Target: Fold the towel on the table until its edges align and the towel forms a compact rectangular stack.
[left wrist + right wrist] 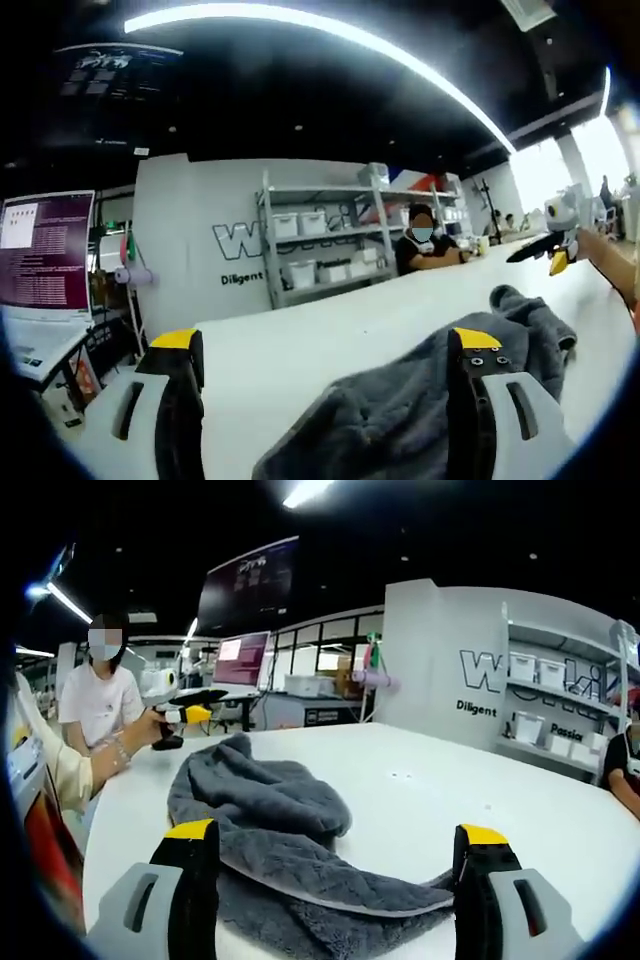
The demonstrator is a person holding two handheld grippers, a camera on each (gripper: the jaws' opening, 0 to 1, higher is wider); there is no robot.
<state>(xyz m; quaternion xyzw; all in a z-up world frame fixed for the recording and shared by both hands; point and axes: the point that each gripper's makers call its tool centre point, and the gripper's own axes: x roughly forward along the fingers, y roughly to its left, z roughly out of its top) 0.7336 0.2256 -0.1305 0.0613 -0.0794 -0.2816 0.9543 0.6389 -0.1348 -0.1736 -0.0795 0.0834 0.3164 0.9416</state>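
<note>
In the left gripper view we see bare white table (pixel 330 340) ahead between our jaws, which stand wide apart, and across to the far edge; a gripper could pass freely there. To the right, the rumpled grey towel (pixel 430 410) heaps up around the right jaw and blocks low travel on that side. Beyond it, the other gripper (pixel 552 245) hangs above the table.

In the right gripper view the towel (pixel 270 820) lies bunched across the near table (pixel 450 780) between the parted jaws. Past it and to the right, the surface runs open toward the shelving (pixel 560 710). A seated person's arm (pixel 100 760) sits at the left edge.
</note>
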